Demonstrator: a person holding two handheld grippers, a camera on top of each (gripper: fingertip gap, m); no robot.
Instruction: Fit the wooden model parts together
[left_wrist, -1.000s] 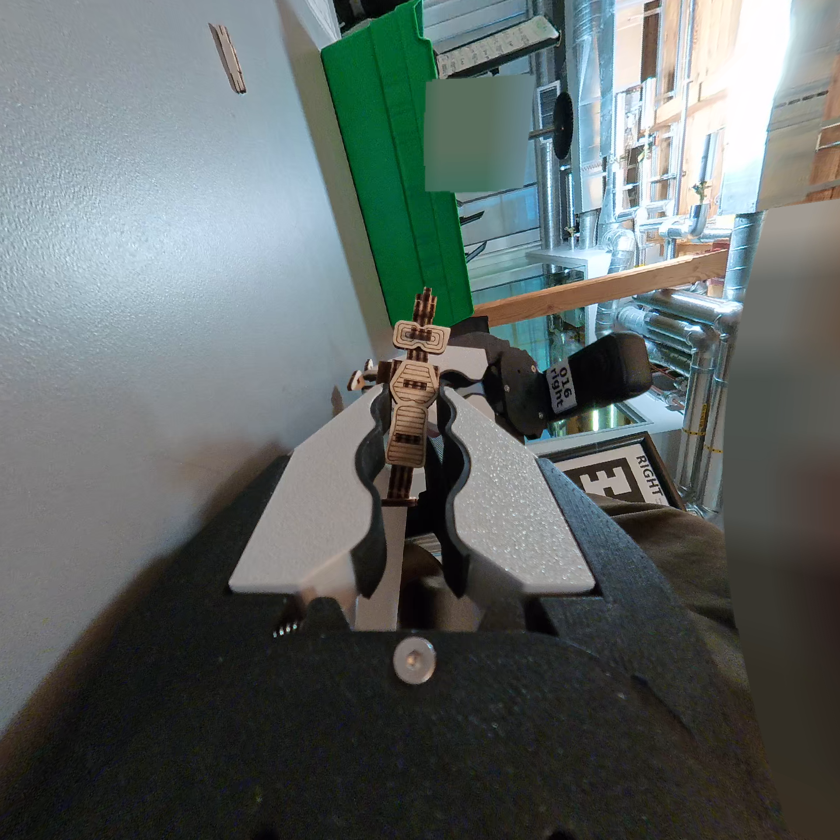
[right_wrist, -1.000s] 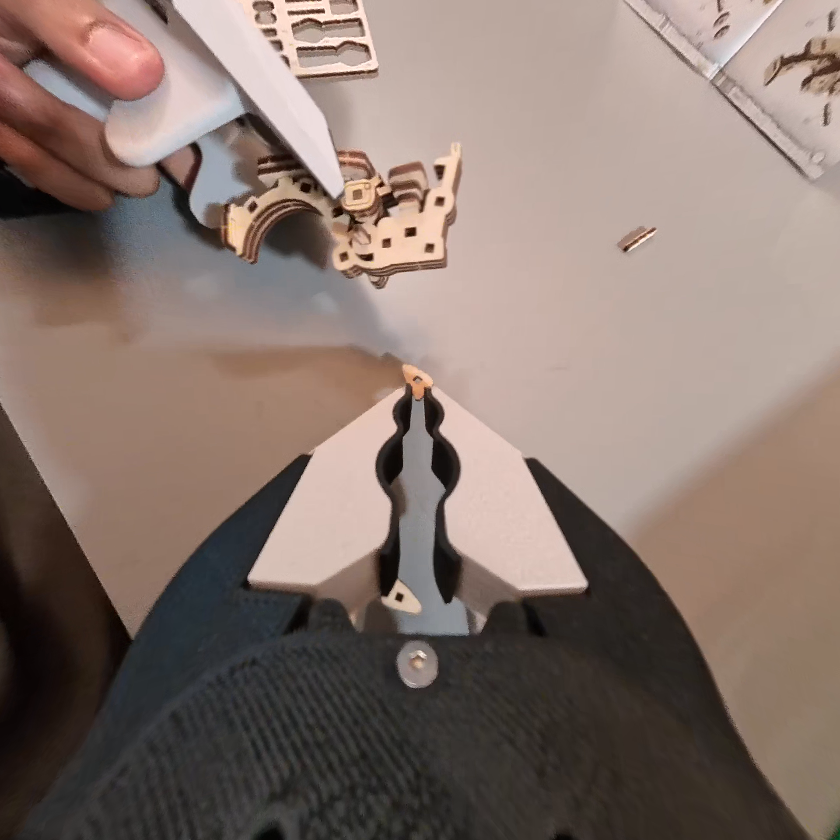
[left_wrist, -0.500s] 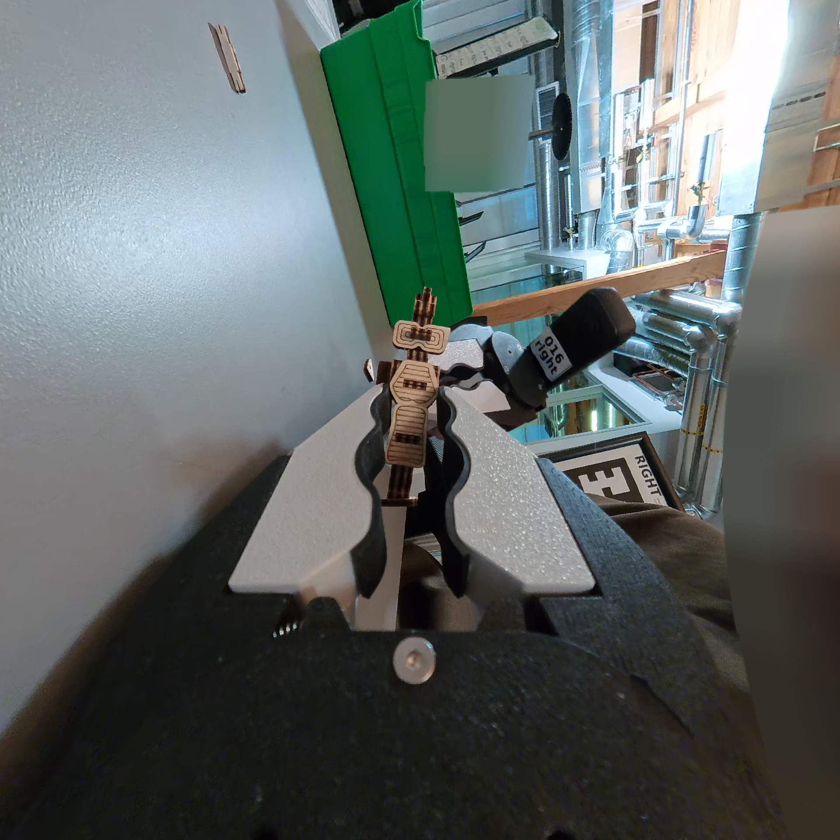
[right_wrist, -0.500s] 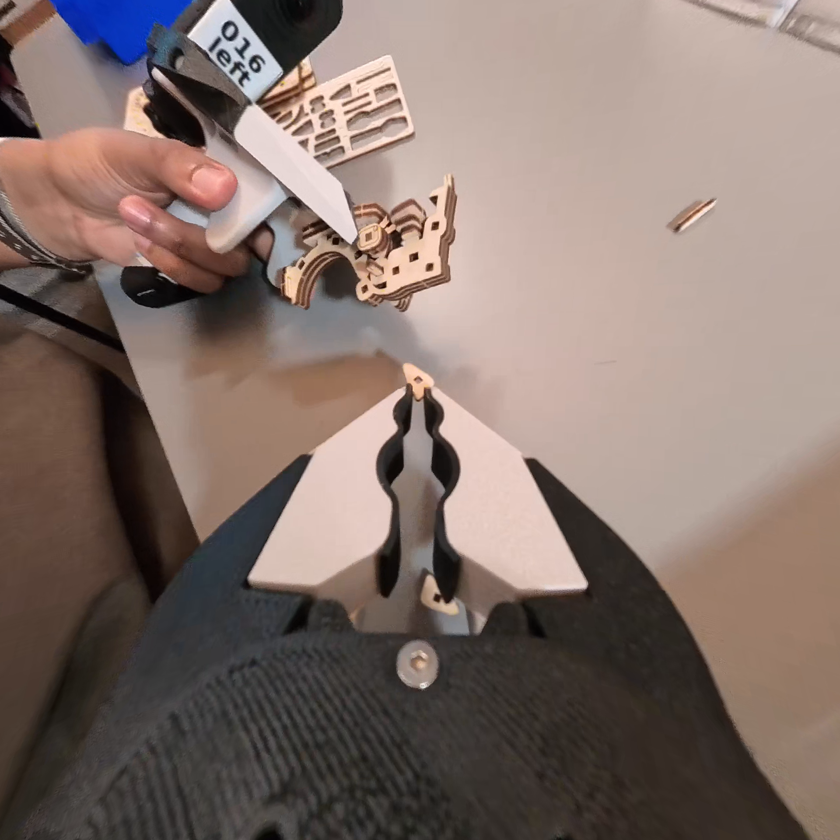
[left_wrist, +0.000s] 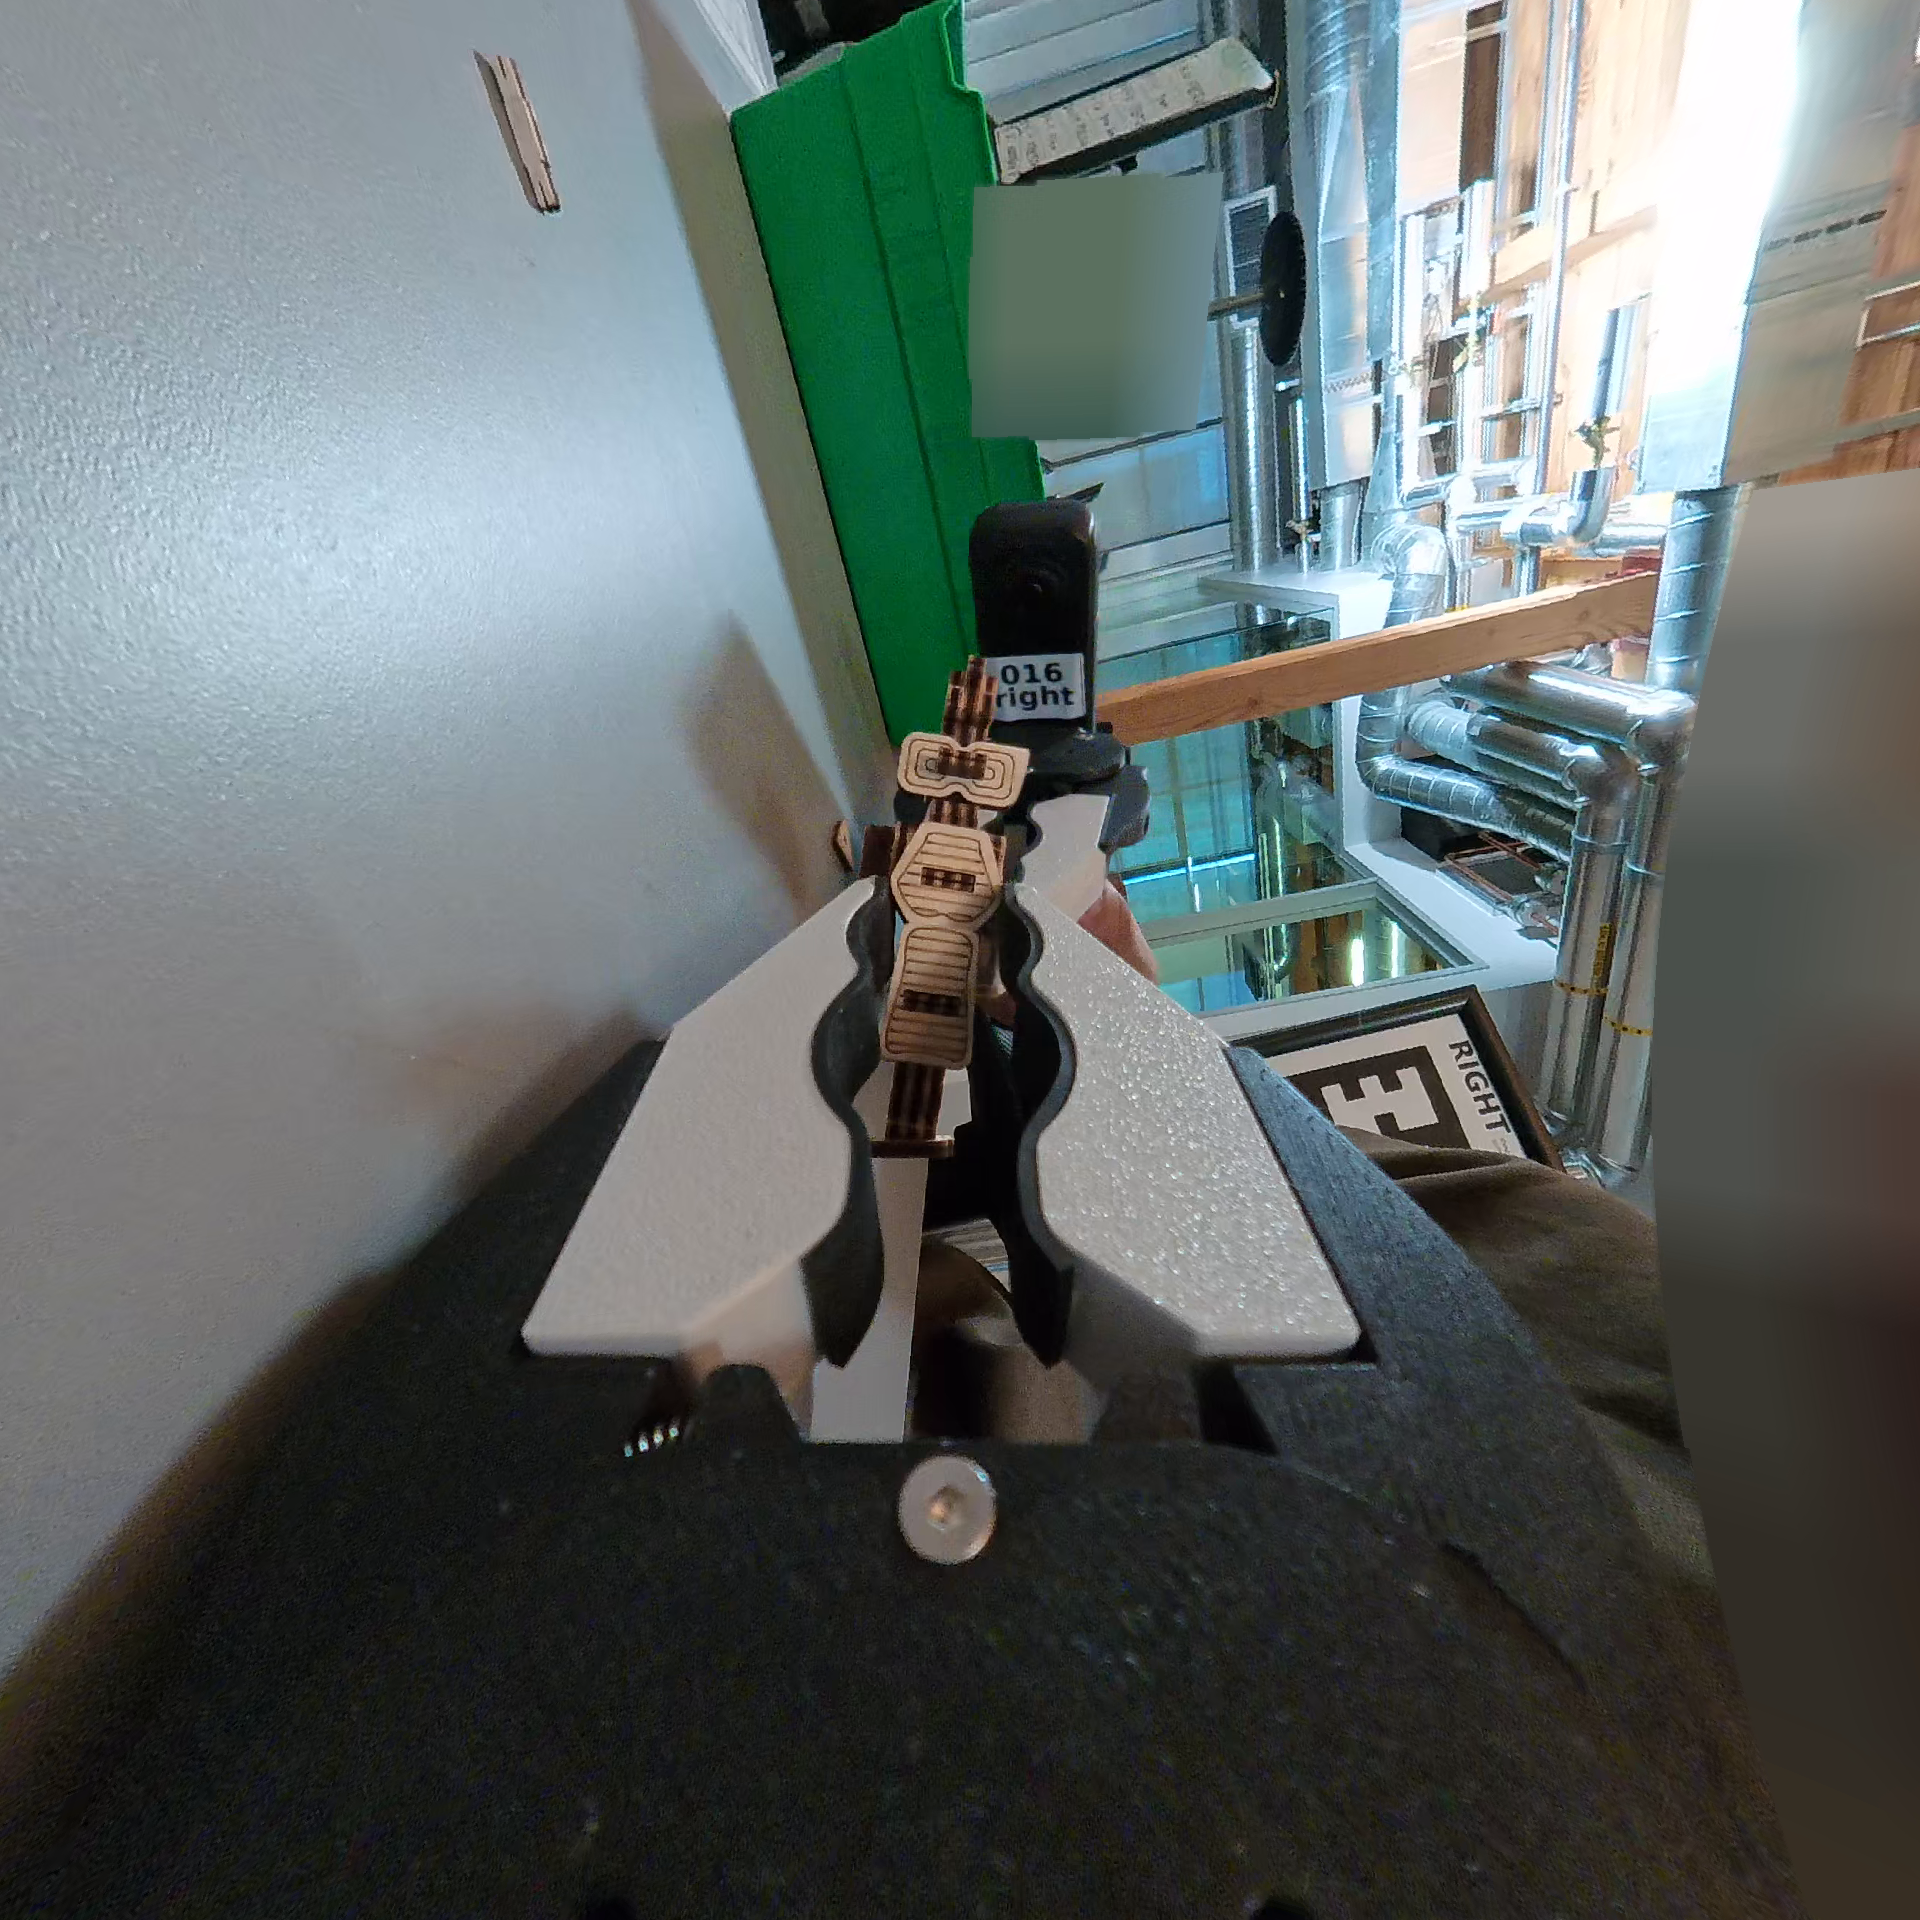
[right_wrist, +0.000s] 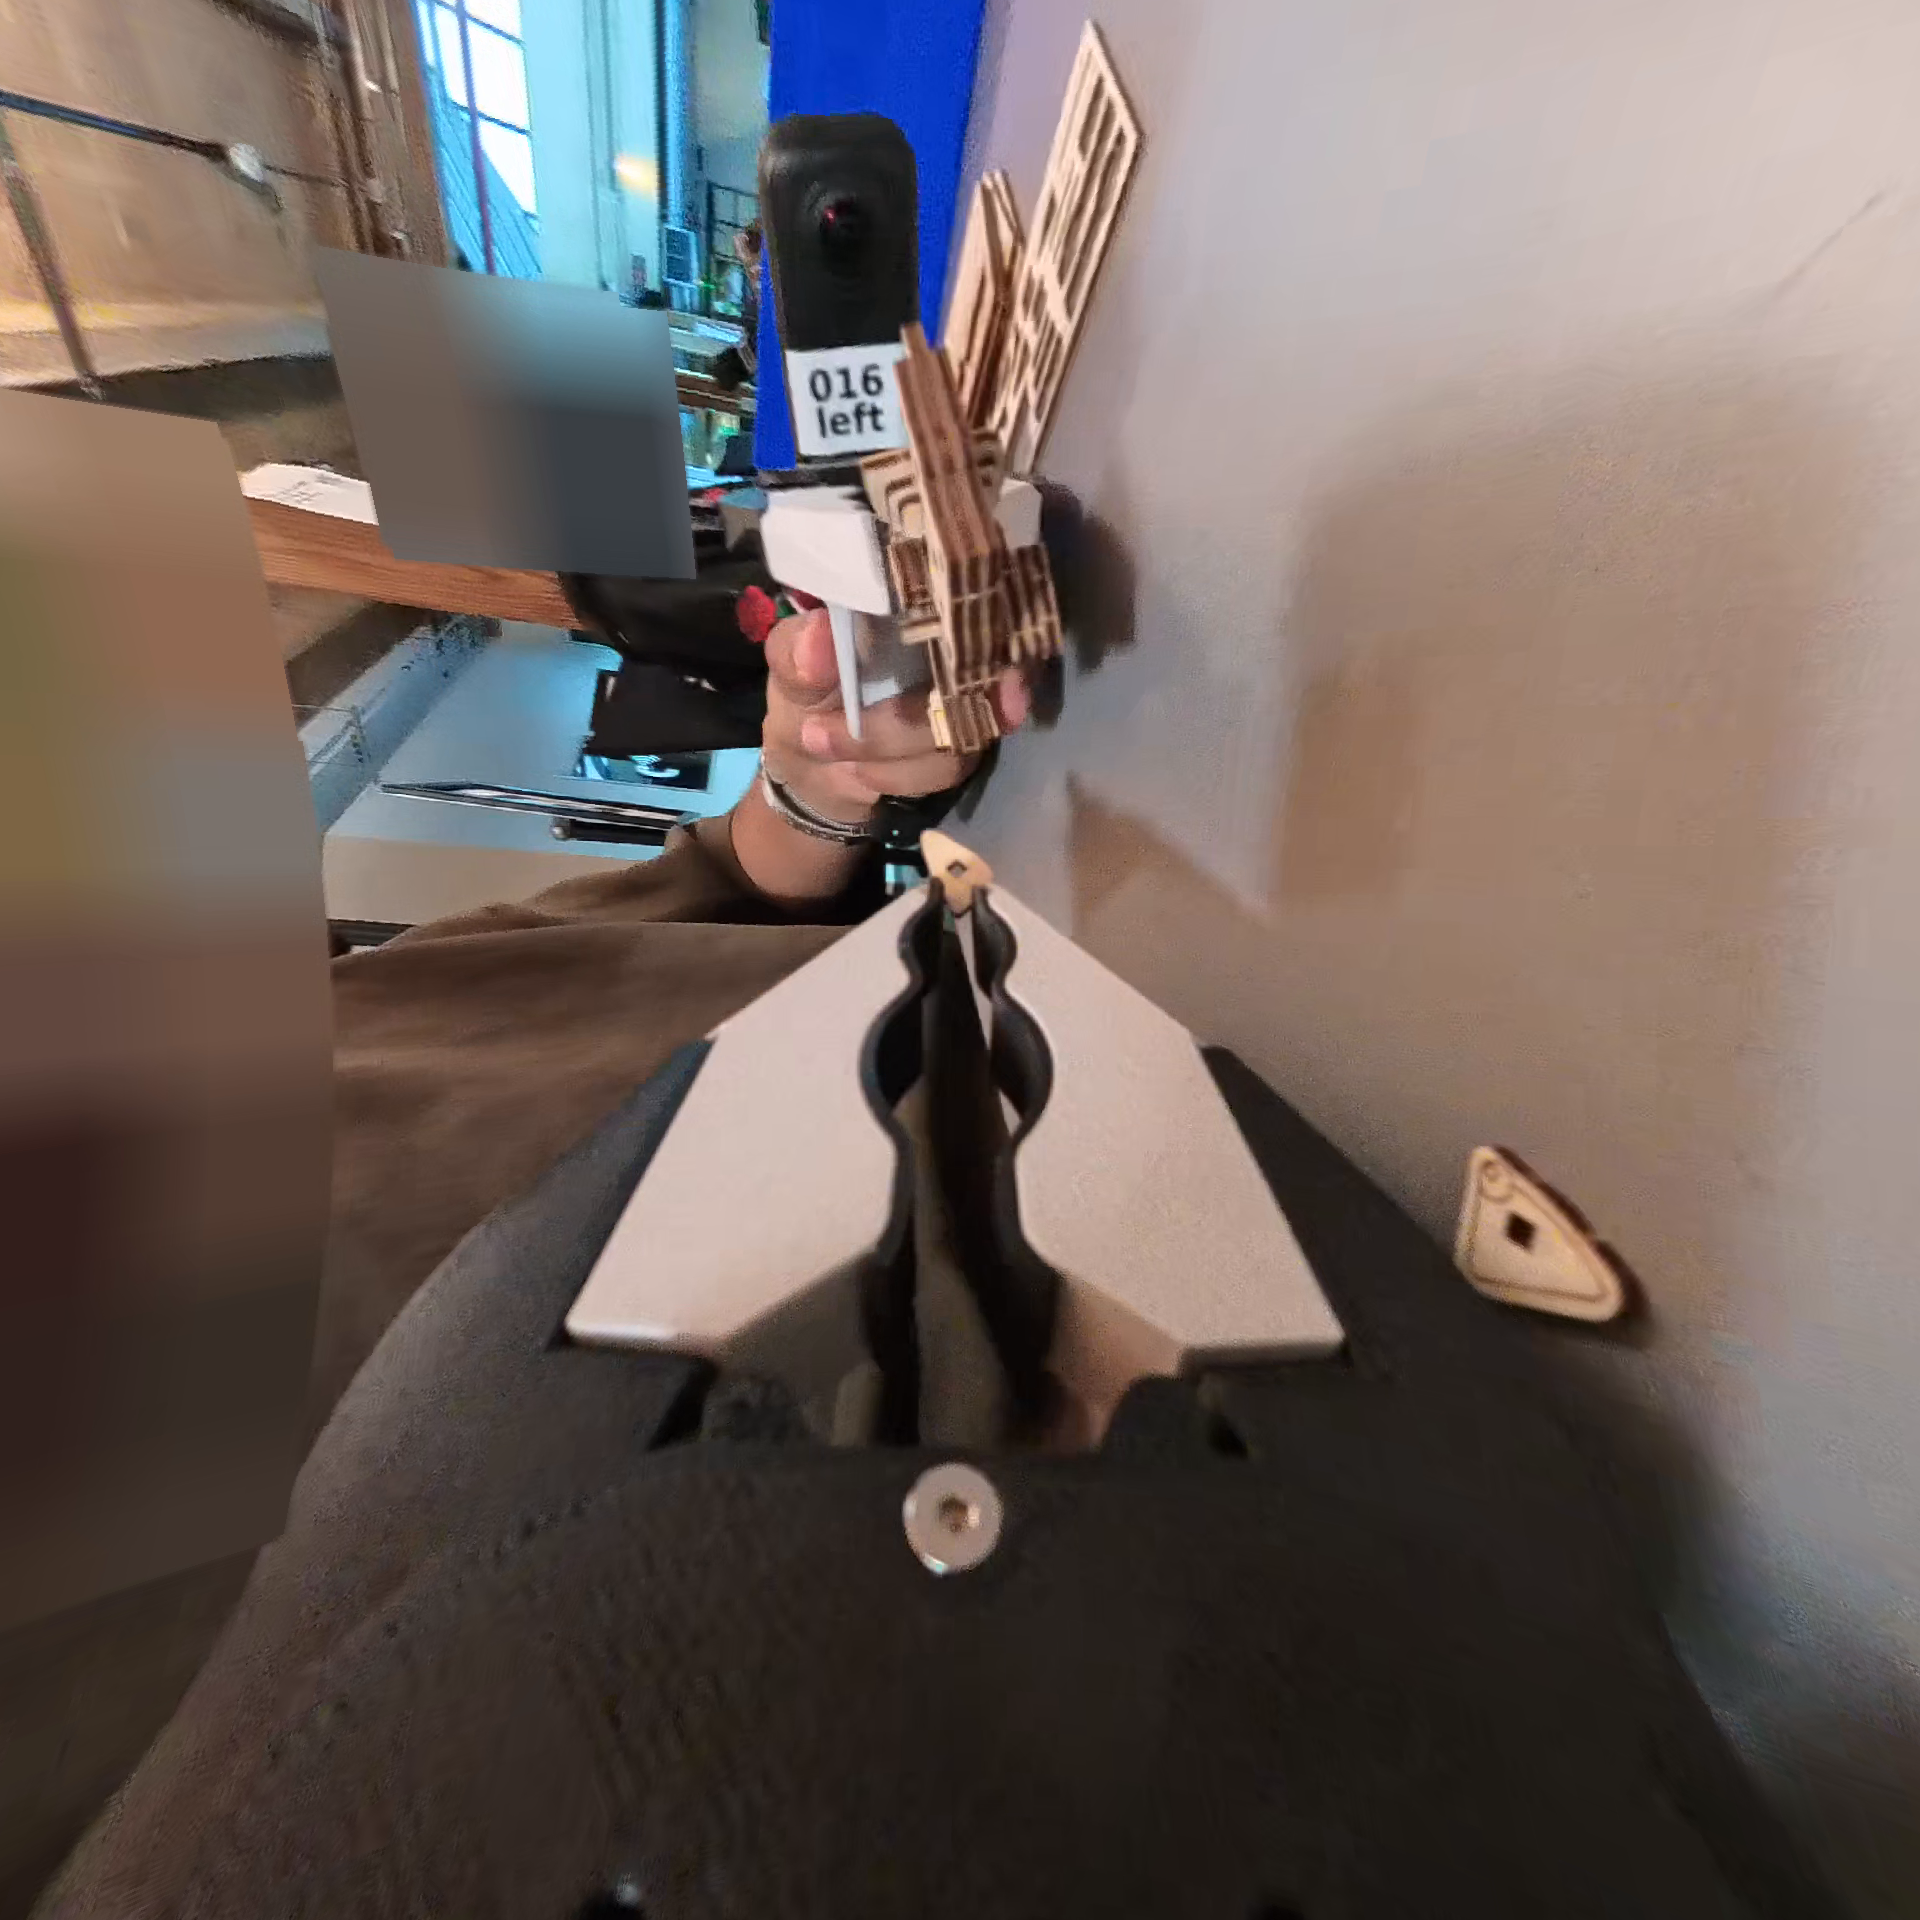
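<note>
My left gripper (left_wrist: 945, 899) is shut on the part-built wooden model (left_wrist: 940, 935), seen edge-on with layered plates standing past the fingertips. My right gripper (right_wrist: 956, 902) is shut on a small pointed wooden piece (right_wrist: 954, 864) that sticks out of its tips. In the right wrist view the left gripper (right_wrist: 935, 561) holds the model (right_wrist: 971, 582) straight ahead, a short gap beyond the small piece. In the left wrist view the right gripper (left_wrist: 1070, 842) faces me just behind the model.
A second small triangular wooden piece (right_wrist: 1538, 1242) lies on the grey table (right_wrist: 1558, 520). Cut-out wooden sheets (right_wrist: 1060, 291) lie farther back by a blue bin (right_wrist: 873, 83). A wooden sliver (left_wrist: 516, 130) and a green bin (left_wrist: 883, 364) are on the other side.
My right gripper has swung and rolled from looking down at the table to facing the left gripper head-on, with the small piece still in its tips. The left gripper and model stayed nearly still.
</note>
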